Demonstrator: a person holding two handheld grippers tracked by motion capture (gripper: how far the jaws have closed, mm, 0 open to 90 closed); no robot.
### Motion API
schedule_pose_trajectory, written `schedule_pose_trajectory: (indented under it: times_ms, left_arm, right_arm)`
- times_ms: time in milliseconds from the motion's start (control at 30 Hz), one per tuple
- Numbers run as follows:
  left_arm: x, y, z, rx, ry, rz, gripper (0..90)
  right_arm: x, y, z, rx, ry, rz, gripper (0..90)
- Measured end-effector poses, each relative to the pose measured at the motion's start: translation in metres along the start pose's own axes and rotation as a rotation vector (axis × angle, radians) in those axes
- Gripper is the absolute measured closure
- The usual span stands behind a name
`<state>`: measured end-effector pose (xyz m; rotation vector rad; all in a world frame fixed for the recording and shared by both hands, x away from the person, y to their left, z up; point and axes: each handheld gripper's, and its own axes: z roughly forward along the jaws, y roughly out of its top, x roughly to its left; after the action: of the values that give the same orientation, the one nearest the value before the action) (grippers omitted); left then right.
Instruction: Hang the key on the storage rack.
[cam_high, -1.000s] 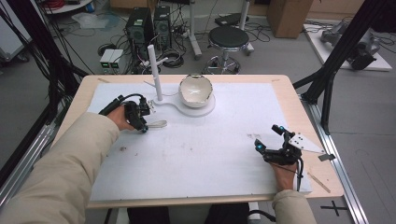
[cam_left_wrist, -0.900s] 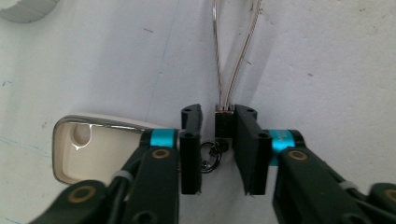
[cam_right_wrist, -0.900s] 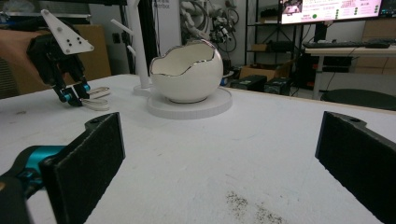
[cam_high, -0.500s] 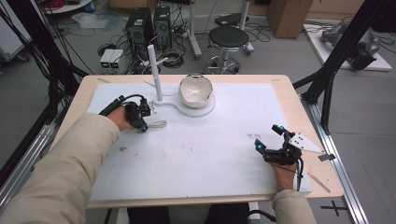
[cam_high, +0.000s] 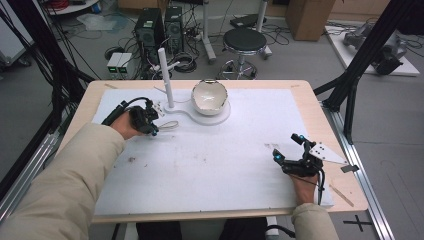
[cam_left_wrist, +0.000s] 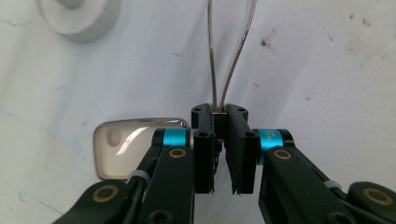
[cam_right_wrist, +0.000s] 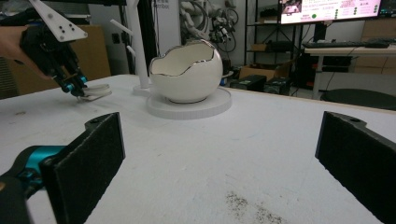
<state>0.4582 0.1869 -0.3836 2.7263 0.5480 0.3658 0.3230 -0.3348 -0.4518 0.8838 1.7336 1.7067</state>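
**A:** While the left gripper (cam_high: 156, 126) has that thing pinched, what is it actually holding?

**B:** A thin loop (cam_left_wrist: 229, 51), clear or silvery, I can't tell which. In the left gripper view its two strands run together into the jaws, which stand nearly closed on the narrow end where they meet. The loop lies on the white mat (cam_high: 210, 165), left of the white stand (cam_high: 200, 112) with the post (cam_high: 165, 75), just beside its base.

**A:** How do you expect it to handle?

**B:** Light, I'd say, and springy rather than stiff. Strands that thin will probably flex and wobble if it's swung. The surface looks smooth and glossy, so it may slide in the pads unless the pinch stays firm.

**A:** Is the hold in a good place?

**B:** I think so. The joined end is the most solid part; gripping one strand alone would likely bend it or let it twist.

**A:** What is that shiny rounded plate under the jaws?

**B:** A small white piece with a chrome edge (cam_left_wrist: 121, 149), lying on the mat, partly hidden by the gripper. I can't tell whether it's joined to the loop.

**A:** And the other hand?

**B:** The right gripper (cam_high: 290, 152) rests low at the mat's right side, well apart, jaws wide open and empty, facing the egg-shaped bowl (cam_right_wrist: 187, 70) on the stand. That bowl looks like ceramic, so I'd swing the loop clear of it.
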Motion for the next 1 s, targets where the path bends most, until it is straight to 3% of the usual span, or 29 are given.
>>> schedule_pose_trajectory:
  times_ms: [167, 400, 500, 600, 767, 1000]
  left_arm:
    - [0.0, -0.001, -0.012, -0.093, 0.021, -0.05, 81.5]
    - [-0.005, -0.003, -0.026, -0.154, 0.056, -0.098, 81.5]
    - [-0.009, -0.003, -0.034, -0.212, 0.074, -0.119, 81.5]
    - [-0.01, -0.004, -0.045, -0.291, 0.1, -0.18, 81.5]
    - [-0.012, -0.003, -0.056, -0.362, 0.148, -0.274, 81.5]
    - [-0.014, -0.001, -0.066, -0.448, 0.19, -0.308, 81.6]
  right_arm:
    - [0.0, 0.0, 0.0, 0.0, -0.001, -0.002, 0.4]
    - [0.0, 0.0, 0.0, 0.0, -0.001, -0.002, 0.4]
    - [0.0, 0.0, 0.0, 0.0, -0.001, 0.0, 0.4]
    - [0.001, 0.0, 0.0, 0.002, -0.002, 0.003, 0.4]
    - [0.001, 0.0, 0.0, 0.002, -0.004, 0.001, 0.4]
    - [0.001, 0.0, 0.0, 0.001, -0.004, -0.005, 0.4]
